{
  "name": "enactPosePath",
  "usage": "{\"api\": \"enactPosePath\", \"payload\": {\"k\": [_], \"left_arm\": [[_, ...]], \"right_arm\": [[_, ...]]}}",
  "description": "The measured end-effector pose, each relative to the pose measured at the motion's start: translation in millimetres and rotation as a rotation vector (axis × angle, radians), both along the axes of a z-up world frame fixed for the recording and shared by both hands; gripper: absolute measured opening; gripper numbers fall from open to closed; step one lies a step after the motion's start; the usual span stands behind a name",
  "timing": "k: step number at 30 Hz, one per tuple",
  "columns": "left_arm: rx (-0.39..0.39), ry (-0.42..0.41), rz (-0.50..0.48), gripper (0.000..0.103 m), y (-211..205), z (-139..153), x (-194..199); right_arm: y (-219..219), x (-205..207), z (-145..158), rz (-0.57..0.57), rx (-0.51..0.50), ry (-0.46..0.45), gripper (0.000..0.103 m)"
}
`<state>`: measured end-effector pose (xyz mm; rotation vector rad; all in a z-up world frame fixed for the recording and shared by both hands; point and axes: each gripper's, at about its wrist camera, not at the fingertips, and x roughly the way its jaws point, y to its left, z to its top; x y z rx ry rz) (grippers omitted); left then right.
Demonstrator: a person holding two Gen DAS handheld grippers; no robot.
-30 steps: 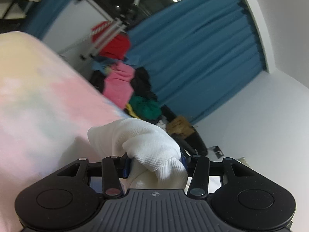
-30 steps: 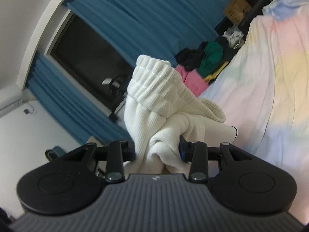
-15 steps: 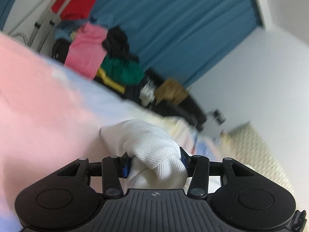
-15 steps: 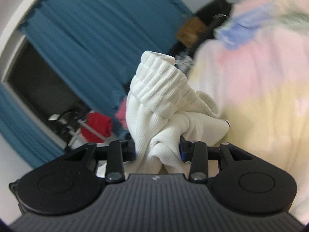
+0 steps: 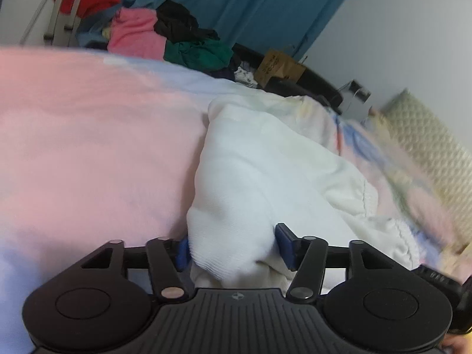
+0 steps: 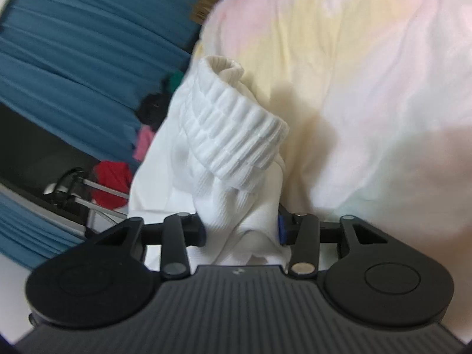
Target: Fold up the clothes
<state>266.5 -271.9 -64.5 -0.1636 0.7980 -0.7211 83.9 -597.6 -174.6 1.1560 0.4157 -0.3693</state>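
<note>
In the left view my left gripper is clamped on a bunch of the white garment, which a second ago hung clear and now trails onto the pastel bedspread, so I judge I am laying it down to fold; clothes pile and blue curtain stand behind. In the right view my right gripper pinches its ribbed cuff, now low over the bedspread.

The right gripper is clamped on a bunch of white garment, whose ribbed cuff stands up above the fingers (its open end curled over). Behind lies a pastel bedsheet; to the left hangs a blue curtain.
</note>
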Motion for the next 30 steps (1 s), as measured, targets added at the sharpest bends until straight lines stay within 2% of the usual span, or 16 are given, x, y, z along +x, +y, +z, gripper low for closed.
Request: {"api": "enactPosePath", "payload": {"k": [5,11,16,18,20,24,30], "left_arm": [[0.08,-0.122,-0.038,0.079,11.9,47.6,-48.9],[0.116,-0.269,-0.052,0.089,20.7,118.5,-109.9],[0.07,-0.349,-0.056,0.1,38.6,171.7,-162.5],[0.059,-0.382,-0.054,0.103,47.1,191.6,-185.2],[0.05,-0.414,-0.052,0.103,55.0,209.0,-206.8],[0.016,-0.449,-0.041,0.103,72.4,235.3,-246.0],[-0.019,-0.493,-0.035,0.103,100.2,255.5,-297.4]], "right_arm": [[10.3,-29.3,40.9,0.02,-0.092,0.084,0.049],[36.0,-58.7,110.7,0.078,-0.276,0.073,0.049],[63.1,-88.1,173.5,0.123,-0.446,0.031,0.051],[75.0,-97.8,194.7,0.137,-0.502,0.006,0.062],[86.7,-108.3,213.8,0.146,-0.552,-0.031,0.089],[115.9,-131.2,243.1,0.156,-0.676,-0.071,0.089],[151.0,-155.1,261.8,0.172,-0.729,-0.112,0.089]]}}
